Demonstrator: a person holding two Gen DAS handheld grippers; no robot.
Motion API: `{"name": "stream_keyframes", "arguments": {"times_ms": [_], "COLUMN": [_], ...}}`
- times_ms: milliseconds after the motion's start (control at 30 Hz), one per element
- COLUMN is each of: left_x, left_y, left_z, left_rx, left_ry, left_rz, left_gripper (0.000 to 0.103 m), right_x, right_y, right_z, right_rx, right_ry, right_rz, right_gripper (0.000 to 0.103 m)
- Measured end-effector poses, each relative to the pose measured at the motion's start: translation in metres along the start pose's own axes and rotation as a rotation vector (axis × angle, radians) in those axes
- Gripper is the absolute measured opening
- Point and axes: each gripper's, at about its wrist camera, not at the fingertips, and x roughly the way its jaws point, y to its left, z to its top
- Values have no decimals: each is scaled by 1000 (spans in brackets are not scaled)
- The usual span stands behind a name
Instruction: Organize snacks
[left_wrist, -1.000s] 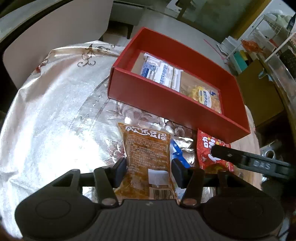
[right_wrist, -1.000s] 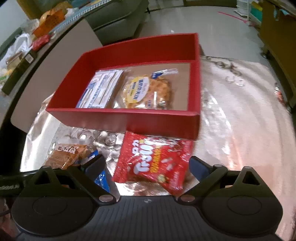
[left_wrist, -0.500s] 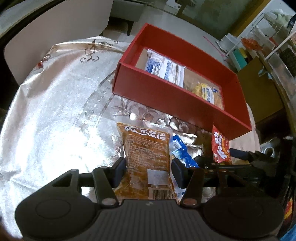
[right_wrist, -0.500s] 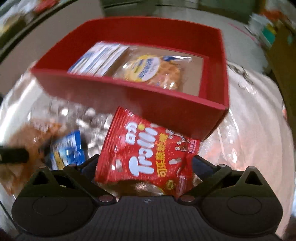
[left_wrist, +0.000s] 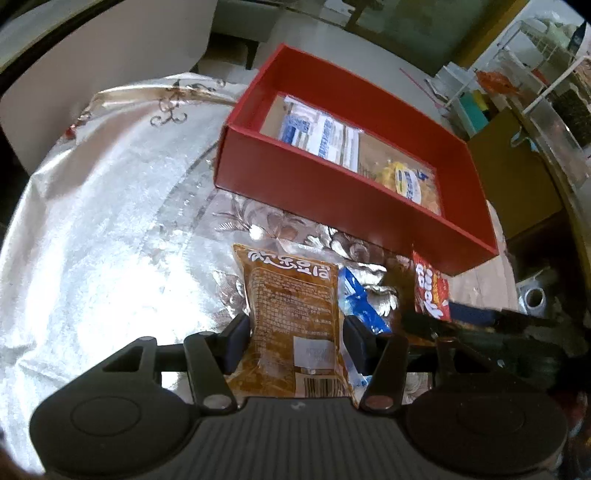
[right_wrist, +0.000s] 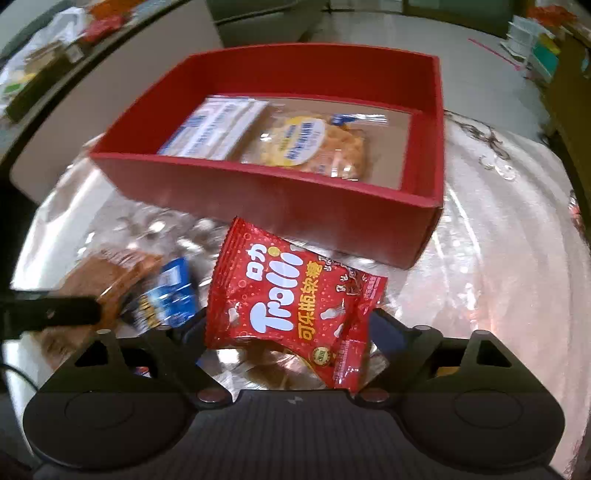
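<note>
Silvery cloth covers the worktop (left_wrist: 110, 229), where a red box (left_wrist: 332, 199) sits among loose snack packets.
Left gripper (left_wrist: 295, 341) has its fingers (left_wrist: 236, 341) clenched on a brown snack packet (left_wrist: 291, 306) lying on the cloth, with a blue packet (left_wrist: 354, 299) just beside it. Right gripper (right_wrist: 291, 328) is closing its fingers on a red gummy bag (right_wrist: 291, 299), tilted up in front of the box's near wall. Inside the box lie a white-and-blue packet (right_wrist: 214, 129) and a yellow-labelled waffle packet (right_wrist: 314, 147), side by side.
</note>
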Motion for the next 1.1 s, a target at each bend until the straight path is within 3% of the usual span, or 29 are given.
{"name": "stream_keyframes", "arguments": {"times_ms": [100,233,633,667,933,1000,1100], "left_x": [-6,-16,-44,-44,-40,-37,-34], "left_y": [3,7,38,40,36,36,35], "left_z": [1,-3,-17,-16,-14,-13,-12], "left_rx": [-18,-47,-112,-114,-90,-84,-70], "left_ry": [-16,-39,-87,-83,-67,-57,-45], "left_rz": [4,18,24,24,6,3,-1], "left_gripper": [48,48,48,48,48,48,48], "right_x": [-9,-12,-33,-35,-44,-48,-50], "right_y": [2,10,40,43,45,42,38], "right_z": [-6,-15,-12,-11,-13,-12,-9], "right_rx": [-3,-42,-69,-71,-94,-136,-226], "right_ry": [3,12,-40,-39,-37,-33,-8], "right_rz": [53,43,119,144,185,159,145], "right_gripper": [70,69,60,46,51,69,76]}}
